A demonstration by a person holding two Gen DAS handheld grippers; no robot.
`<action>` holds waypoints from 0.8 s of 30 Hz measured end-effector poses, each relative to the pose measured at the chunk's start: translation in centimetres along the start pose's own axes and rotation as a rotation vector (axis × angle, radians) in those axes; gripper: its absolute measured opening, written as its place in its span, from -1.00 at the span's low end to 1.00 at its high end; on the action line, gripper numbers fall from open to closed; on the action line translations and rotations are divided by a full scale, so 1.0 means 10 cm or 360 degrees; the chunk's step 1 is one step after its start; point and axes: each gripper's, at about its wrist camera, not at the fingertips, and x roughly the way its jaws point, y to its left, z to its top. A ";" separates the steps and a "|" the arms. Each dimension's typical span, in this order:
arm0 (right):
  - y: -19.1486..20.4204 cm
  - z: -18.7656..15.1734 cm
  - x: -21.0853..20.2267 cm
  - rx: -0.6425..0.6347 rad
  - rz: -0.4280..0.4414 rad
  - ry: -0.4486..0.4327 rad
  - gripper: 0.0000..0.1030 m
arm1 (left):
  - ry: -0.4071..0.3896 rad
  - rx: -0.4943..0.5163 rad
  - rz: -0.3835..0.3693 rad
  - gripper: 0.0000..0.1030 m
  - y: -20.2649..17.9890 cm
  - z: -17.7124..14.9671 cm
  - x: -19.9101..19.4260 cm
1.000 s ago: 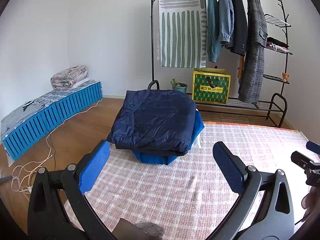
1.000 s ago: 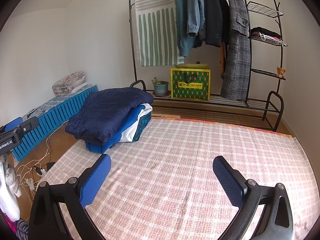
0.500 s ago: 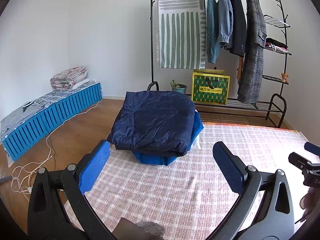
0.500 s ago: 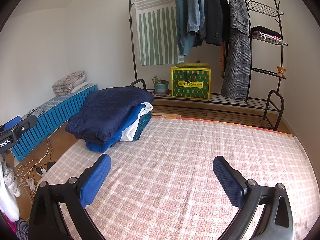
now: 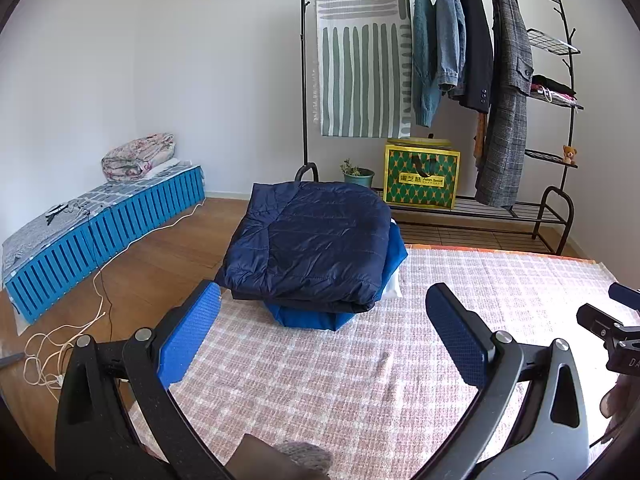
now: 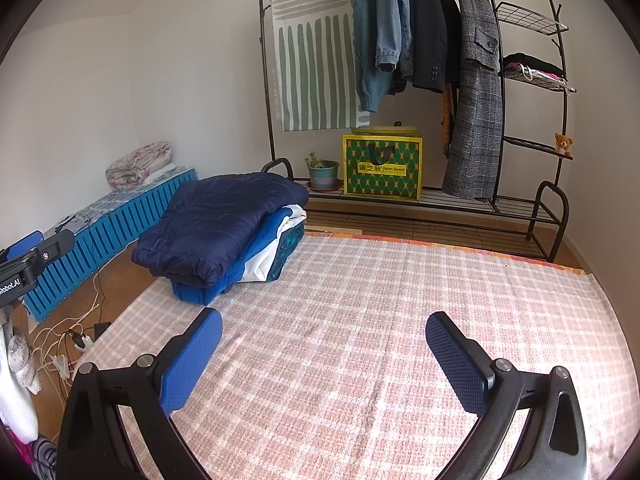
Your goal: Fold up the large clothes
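A folded navy quilted jacket (image 5: 312, 244) tops a stack of folded clothes at the far left corner of the pink checked rug (image 5: 360, 380). It also shows in the right wrist view (image 6: 224, 224), over blue and white garments (image 6: 268, 248). My left gripper (image 5: 324, 336) is open and empty, held above the rug just short of the stack. My right gripper (image 6: 324, 356) is open and empty over the bare rug (image 6: 380, 320), right of the stack.
A black clothes rack (image 5: 440, 80) with hanging coats, a striped cloth, a green-yellow bag (image 5: 422, 178) and a potted plant (image 6: 322, 172) stands behind. A low blue bed (image 5: 100, 224) lies left. White cables (image 5: 60, 344) trail on the wooden floor.
Both grippers drift very slightly; the view barely shifts. The stack and the jaws are unchanged.
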 end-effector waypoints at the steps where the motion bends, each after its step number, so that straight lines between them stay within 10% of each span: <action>1: 0.00 0.00 0.00 0.0000 0.0001 0.0000 0.99 | 0.0001 -0.0001 -0.0002 1.00 0.00 0.00 0.00; 24: 0.01 -0.03 0.02 -0.0007 0.0007 0.0019 0.99 | -0.0035 0.0026 0.0022 1.00 0.00 0.01 -0.06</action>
